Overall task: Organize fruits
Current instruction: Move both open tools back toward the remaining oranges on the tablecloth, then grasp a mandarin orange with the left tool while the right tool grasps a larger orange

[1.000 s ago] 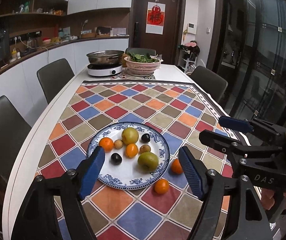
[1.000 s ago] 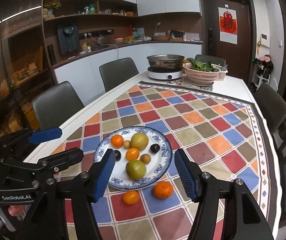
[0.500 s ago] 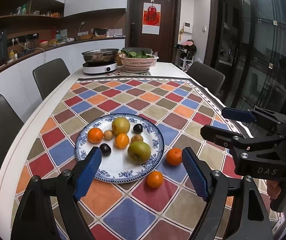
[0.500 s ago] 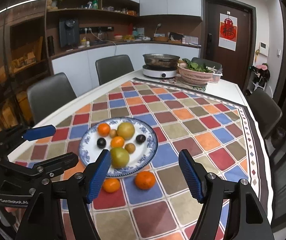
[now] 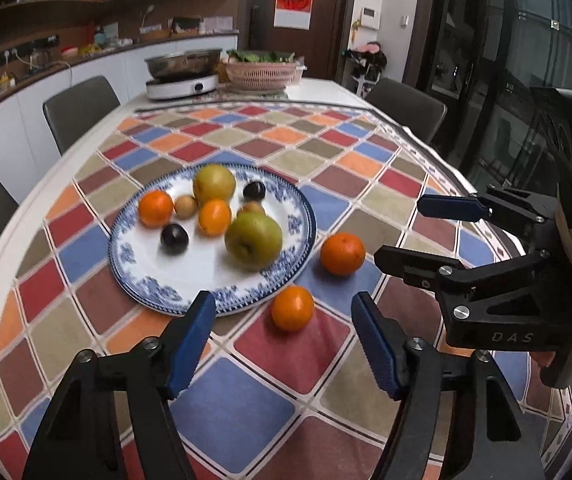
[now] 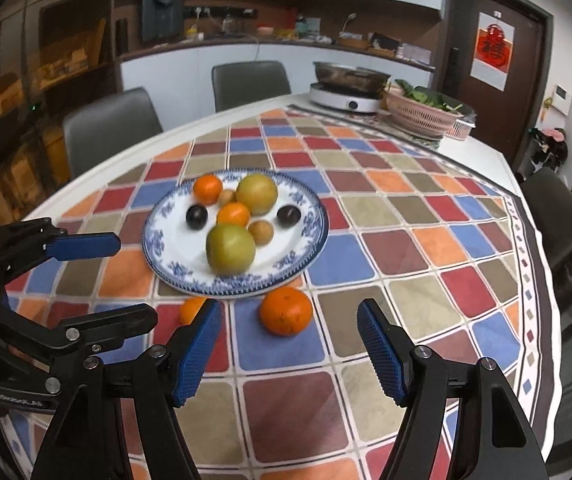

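A blue-and-white plate (image 5: 146,284) (image 6: 158,236) on the chequered cloth holds two green fruits, two oranges, two dark plums and two small brown fruits. Two oranges lie loose on the cloth in front of it. The small orange (image 5: 292,307) lies just ahead of my left gripper (image 5: 283,302), framed between its blue pads. Those jaws are closing, but the pads are not touching the fruit. The large orange (image 6: 285,310) (image 5: 342,253) lies just ahead of my right gripper (image 6: 288,310), which is open. In the right wrist view, a blue pad partly hides the small orange (image 6: 190,309).
An induction cooker with a steel pan (image 5: 182,76) and a pink basket of greens (image 5: 260,72) stand at the table's far end. Grey chairs (image 5: 80,108) line both sides. The grippers are side by side, each visible in the other's view: left gripper (image 6: 134,280), right gripper (image 5: 402,230).
Both grippers have come down toward the cloth and closer to the two loose oranges. The left jaws are narrower than half a second ago. The fruit has not moved.
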Available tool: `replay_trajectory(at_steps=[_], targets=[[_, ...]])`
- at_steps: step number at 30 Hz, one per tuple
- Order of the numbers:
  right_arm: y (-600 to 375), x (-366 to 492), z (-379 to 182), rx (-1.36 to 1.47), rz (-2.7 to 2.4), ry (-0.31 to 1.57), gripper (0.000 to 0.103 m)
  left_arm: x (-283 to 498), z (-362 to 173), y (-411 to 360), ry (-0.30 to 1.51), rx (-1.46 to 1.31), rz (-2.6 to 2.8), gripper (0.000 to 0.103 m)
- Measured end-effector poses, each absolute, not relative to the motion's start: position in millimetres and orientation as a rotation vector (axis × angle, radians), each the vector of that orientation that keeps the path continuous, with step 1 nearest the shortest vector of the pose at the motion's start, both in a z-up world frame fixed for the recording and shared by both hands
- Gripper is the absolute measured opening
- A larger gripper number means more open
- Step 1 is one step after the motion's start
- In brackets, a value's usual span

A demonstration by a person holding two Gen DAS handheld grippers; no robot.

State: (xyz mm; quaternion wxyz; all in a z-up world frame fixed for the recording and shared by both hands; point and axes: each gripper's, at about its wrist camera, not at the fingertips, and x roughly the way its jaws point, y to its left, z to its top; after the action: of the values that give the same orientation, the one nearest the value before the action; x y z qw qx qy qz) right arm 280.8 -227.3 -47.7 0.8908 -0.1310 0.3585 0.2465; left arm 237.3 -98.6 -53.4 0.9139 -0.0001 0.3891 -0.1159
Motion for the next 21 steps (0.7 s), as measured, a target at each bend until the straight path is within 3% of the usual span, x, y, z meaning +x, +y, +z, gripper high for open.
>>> replay_trajectory(at_steps=[5,9,12,21], targets=[[-229.1,291.5,-66.3,-0.283,0.531,0.787,0.07,247.1,-70.3,-101.9,0.864,-0.029,-0.263,0.057],[-227.9,301.1,-79.8,-0.265,0.551,0.828,0.062,255.3,-83.3,-98.9,0.922,-0.082,-0.281,0.044],[-226.2,307.8,-88.3,-0.249,0.557,0.856,0.055,259.9,-89.3,-96.8,0.944,-0.12,-0.289,0.042],[-220.5,318.5,-102.1,-0.216,0.575,0.9,0.049,270.7,-100.5,-96.4,0.985,-0.18,-0.288,0.039]])
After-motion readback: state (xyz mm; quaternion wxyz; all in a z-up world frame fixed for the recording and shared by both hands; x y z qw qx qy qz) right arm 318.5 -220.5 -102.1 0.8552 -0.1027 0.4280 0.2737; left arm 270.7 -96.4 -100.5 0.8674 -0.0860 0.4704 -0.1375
